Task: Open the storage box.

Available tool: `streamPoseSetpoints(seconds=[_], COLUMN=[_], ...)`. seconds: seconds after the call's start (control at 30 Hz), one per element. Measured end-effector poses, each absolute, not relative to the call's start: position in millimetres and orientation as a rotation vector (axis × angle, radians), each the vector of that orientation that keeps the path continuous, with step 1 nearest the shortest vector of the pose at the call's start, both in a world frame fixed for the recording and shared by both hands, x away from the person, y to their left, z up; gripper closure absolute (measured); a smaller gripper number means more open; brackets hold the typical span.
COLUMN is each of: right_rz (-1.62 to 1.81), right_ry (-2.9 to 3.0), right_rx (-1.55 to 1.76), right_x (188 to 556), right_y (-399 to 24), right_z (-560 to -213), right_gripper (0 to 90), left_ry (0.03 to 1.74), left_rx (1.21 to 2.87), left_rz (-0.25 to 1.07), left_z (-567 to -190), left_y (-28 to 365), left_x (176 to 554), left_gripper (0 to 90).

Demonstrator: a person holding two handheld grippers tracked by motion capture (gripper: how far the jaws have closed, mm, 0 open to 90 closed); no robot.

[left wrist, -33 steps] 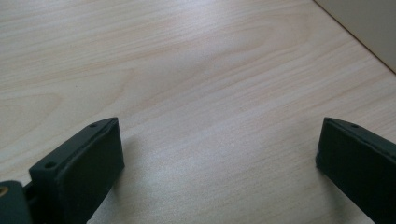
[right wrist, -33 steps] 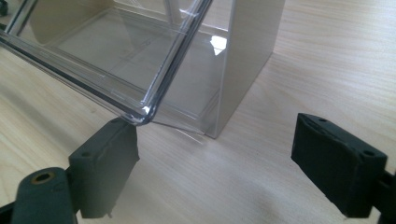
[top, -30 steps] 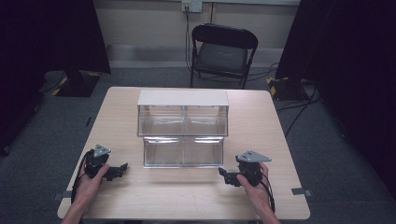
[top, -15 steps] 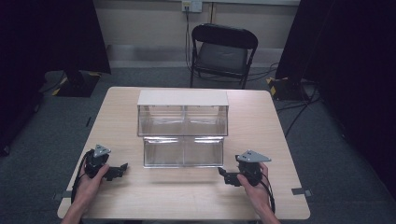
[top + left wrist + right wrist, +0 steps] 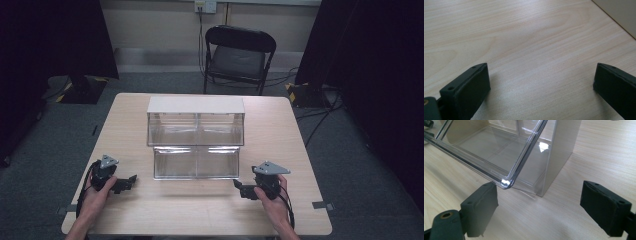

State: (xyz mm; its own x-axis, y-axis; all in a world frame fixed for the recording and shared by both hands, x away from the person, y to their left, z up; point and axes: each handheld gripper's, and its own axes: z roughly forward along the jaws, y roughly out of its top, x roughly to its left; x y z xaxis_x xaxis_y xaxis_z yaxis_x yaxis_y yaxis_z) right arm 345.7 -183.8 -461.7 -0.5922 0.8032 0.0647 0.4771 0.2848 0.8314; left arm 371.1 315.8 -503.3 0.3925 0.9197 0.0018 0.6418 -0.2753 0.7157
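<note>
The fingers (image 5: pixel 481 210) of the right gripper (image 5: pixel 539 207) are spread wide, with nothing held between them. Bare wood of the tabletop (image 5: pixel 554 220) is seen in the gap. Just ahead of the fingers, and close above the one at the left of the right gripper view, the rounded lower corner of a clear plastic drawer (image 5: pixel 506 183) is seen, tilted outward from a two-tier clear bin organizer (image 5: pixel 560 152). The drawer corner is very near that finger; whether it is touched cannot be told. The pale side wall of the organizer stands on the tabletop slightly farther ahead, between the two fingers' lines.

The fingers (image 5: pixel 469 90) of the left gripper (image 5: pixel 540 85) are likewise spread wide and nothing is pinched. Only plain wood grain is met between and beyond them, and the far edge of the tabletop is seen ahead toward the upper right of the left gripper view.

In the high view the left gripper (image 5: pixel 122 183) is held in the left hand (image 5: pixel 95 192) low over the tabletop (image 5: pixel 200 210), its fingers turned toward the organizer (image 5: pixel 196 137), which stands near but apart. The right gripper (image 5: pixel 242 189) is held in the right hand (image 5: pixel 272 197), with its fingers pointed at the lower right corner of the organizer's front. Beyond the tabletop a black folding chair (image 5: pixel 240 55) is placed.
</note>
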Motion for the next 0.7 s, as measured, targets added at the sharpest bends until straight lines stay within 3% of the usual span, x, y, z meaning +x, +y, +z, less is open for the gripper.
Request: streamPoseSetpoints(seconds=[0.7], right_rz=[1.244], right_ry=[2.193], right_rx=[1.153], right_x=[343.0], right_y=[-185.5], right_z=[-459.3], right_gripper=[14.3], left_ry=[1.332], left_rx=[2.017], left_rz=[0.565], left_z=[-503.4], left_y=[315.8], left_x=[371.0], left_gripper=[0.2])
